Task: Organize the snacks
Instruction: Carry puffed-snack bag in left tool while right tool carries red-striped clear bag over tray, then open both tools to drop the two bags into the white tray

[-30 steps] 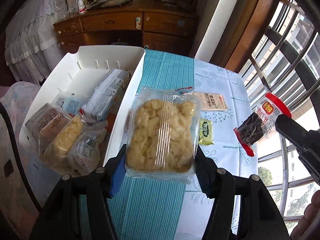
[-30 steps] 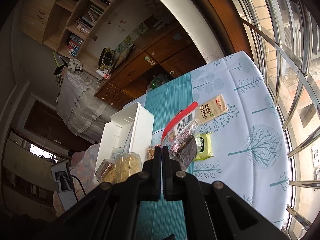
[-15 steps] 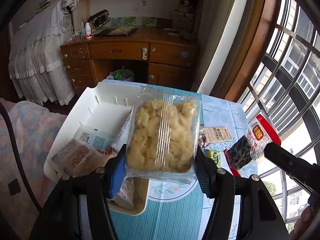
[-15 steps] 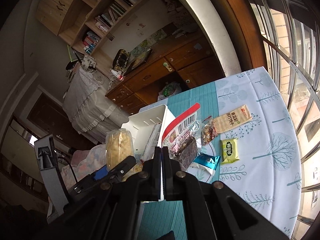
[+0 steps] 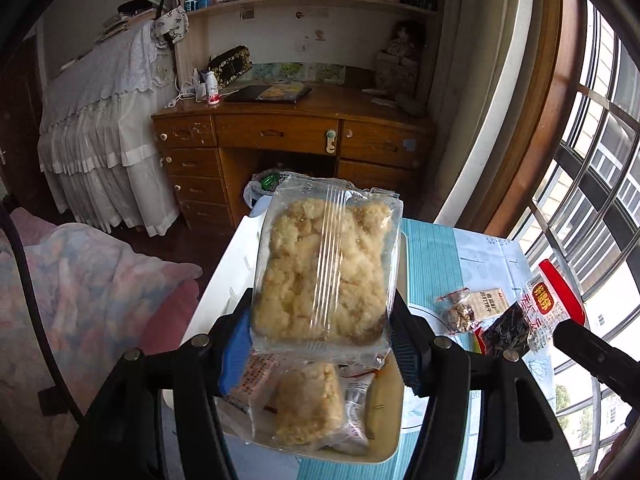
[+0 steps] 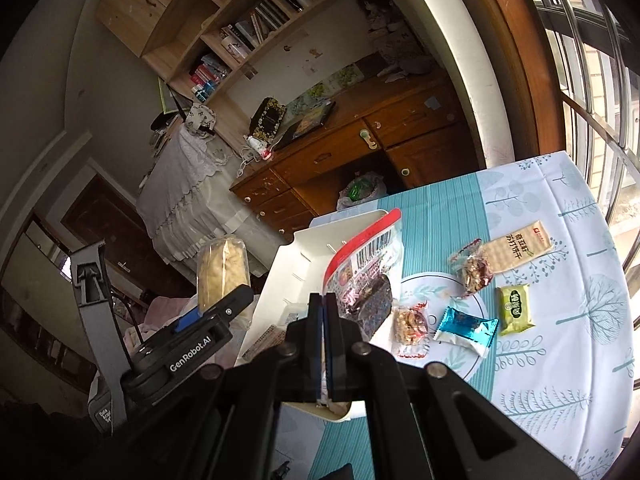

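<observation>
My left gripper (image 5: 320,344) is shut on a clear pack of pale crumbly cake (image 5: 326,272) and holds it above the white bin (image 5: 224,280), which holds several wrapped snacks (image 5: 308,404). The cake pack also shows in the right wrist view (image 6: 222,268). My right gripper (image 6: 325,300) is shut on a red-edged bag of dark snack (image 6: 366,276), held above the bin's right wall (image 6: 304,252). That bag shows at the right in the left wrist view (image 5: 532,312).
Loose snacks lie on the tablecloth (image 6: 560,384): a cracker pack (image 6: 520,252), a green packet (image 6: 516,308), a blue packet (image 6: 466,328) and nut bars (image 6: 410,322). A wooden desk (image 5: 288,136) stands behind, a bed (image 5: 80,300) at left, windows at right.
Both grippers have lifted with their packs. The left one has moved over the bin, and the right one has moved left towards the bin.
</observation>
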`<state>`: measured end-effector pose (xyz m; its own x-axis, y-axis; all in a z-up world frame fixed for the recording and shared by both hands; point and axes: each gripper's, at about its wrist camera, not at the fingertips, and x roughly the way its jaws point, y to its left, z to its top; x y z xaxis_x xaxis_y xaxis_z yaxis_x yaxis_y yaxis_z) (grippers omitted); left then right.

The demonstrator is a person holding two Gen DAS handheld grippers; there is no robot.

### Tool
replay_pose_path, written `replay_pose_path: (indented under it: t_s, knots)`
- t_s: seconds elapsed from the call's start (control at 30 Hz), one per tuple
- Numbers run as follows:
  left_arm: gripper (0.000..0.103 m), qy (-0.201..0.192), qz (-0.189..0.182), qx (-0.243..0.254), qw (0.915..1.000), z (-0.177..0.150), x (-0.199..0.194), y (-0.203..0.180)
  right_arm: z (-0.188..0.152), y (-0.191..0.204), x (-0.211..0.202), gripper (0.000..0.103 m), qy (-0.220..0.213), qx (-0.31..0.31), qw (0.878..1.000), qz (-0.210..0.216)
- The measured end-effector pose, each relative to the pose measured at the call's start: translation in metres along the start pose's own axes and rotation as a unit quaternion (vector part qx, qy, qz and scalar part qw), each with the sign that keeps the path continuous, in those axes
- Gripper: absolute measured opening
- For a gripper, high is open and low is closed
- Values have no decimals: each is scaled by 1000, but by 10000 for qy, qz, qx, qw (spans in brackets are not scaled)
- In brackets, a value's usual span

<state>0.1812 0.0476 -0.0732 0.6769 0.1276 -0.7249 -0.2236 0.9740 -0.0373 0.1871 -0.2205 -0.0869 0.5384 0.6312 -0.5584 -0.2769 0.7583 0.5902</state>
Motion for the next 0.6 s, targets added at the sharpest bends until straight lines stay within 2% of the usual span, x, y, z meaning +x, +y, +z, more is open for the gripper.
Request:
replay_pose_path:
  t_s: [0.23,0.47,0.6]
  knots:
    - [60,150,1,-47,9999,9,17,46,-7,29,24,1,-66,-134,9999,-61]
    - [60,197,-348,297,9988,17,32,68,-15,52,52,1,-166,-335,9988,-317]
    - [60,342,-498,308,9977,24,43,76,-20,66,68,1,-190,-490,9972,-538]
